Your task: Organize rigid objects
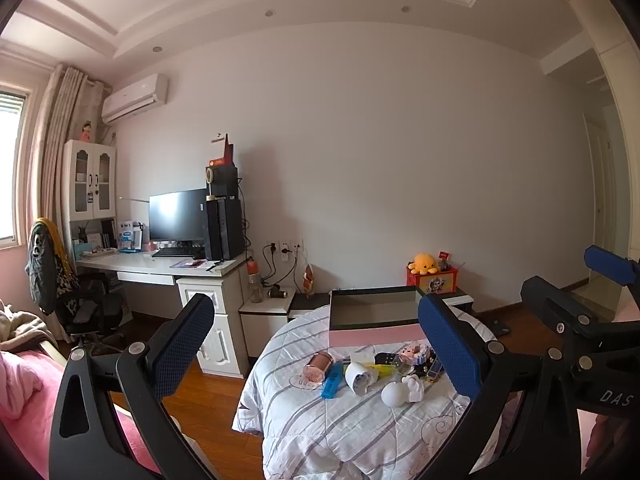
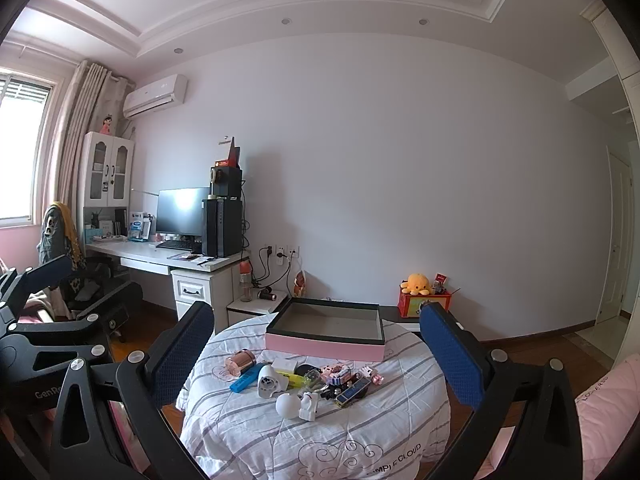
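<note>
A pile of small rigid objects lies on a round table under a striped white quilt (image 2: 320,436): a copper-pink can (image 2: 240,361), a blue bar (image 2: 245,381), a white cup-like device (image 2: 267,386), a white ball (image 2: 288,405), a white figurine (image 2: 309,405) and a dark blue box (image 2: 352,393). Behind them stands an empty pink-sided tray box (image 2: 326,334), also in the left wrist view (image 1: 372,320). My left gripper (image 1: 316,352) and right gripper (image 2: 316,354) are both open and empty, held back from the table above the pile.
A white desk (image 2: 168,258) with a monitor and black PC tower stands at the left, with an office chair (image 1: 86,312) draped in clothes. A low bedside cabinet (image 2: 256,306) is behind the table. A red box with a yellow plush (image 2: 424,300) sits at the back right. Pink bedding (image 1: 24,392) lies at the left.
</note>
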`<move>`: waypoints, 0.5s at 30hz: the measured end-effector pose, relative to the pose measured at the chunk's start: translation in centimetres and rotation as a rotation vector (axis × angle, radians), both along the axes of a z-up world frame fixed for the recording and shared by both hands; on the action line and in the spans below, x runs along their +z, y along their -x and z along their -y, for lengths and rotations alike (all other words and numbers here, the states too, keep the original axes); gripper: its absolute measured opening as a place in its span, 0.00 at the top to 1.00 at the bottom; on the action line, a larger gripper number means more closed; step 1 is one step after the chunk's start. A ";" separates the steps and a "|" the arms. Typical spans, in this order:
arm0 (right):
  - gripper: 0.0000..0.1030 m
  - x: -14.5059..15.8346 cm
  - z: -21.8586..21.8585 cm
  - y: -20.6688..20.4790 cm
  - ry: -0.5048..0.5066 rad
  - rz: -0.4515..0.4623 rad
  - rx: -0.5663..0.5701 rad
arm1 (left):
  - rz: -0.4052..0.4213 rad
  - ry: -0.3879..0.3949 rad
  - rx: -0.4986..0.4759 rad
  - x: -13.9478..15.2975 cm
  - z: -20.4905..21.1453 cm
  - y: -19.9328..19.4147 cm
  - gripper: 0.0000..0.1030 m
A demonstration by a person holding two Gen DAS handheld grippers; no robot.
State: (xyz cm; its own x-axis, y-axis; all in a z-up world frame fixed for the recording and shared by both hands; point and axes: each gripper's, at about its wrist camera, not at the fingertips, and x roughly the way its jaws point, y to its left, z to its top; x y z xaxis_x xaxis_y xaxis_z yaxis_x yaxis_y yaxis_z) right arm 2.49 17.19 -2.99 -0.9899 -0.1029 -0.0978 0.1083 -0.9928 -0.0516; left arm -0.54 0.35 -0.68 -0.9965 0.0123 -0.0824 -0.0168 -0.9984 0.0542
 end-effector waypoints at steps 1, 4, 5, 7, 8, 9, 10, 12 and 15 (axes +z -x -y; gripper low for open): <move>0.00 0.0 0.0 0.0 -0.001 0.001 -0.002 | -0.001 0.000 0.002 0.0 0.0 0.0 0.00; 0.00 0.0 0.0 0.0 0.001 0.000 -0.001 | 0.001 0.001 0.001 0.0 0.1 -0.1 0.00; 0.00 0.0 0.0 0.0 0.001 -0.001 -0.001 | 0.001 0.001 0.001 0.0 0.0 -0.1 0.00; 0.00 0.0 0.0 0.0 0.000 -0.002 -0.003 | 0.002 0.002 -0.002 0.1 0.2 -0.2 0.00; 0.00 0.0 0.0 0.0 -0.001 -0.001 -0.004 | 0.003 0.002 -0.002 0.1 0.2 -0.2 0.00; 0.00 0.0 0.0 0.1 -0.001 0.000 -0.003 | 0.003 0.003 -0.002 0.1 0.2 -0.3 0.00; 0.00 0.0 -0.1 0.1 0.000 -0.001 -0.003 | 0.001 0.001 -0.001 0.1 0.2 -0.3 0.00; 0.00 0.0 0.0 0.1 0.000 0.002 -0.004 | 0.002 0.005 -0.004 0.1 0.2 -0.3 0.00; 0.00 -0.2 -0.1 0.5 -0.001 0.002 -0.006 | 0.002 0.006 -0.003 0.1 0.4 -0.4 0.00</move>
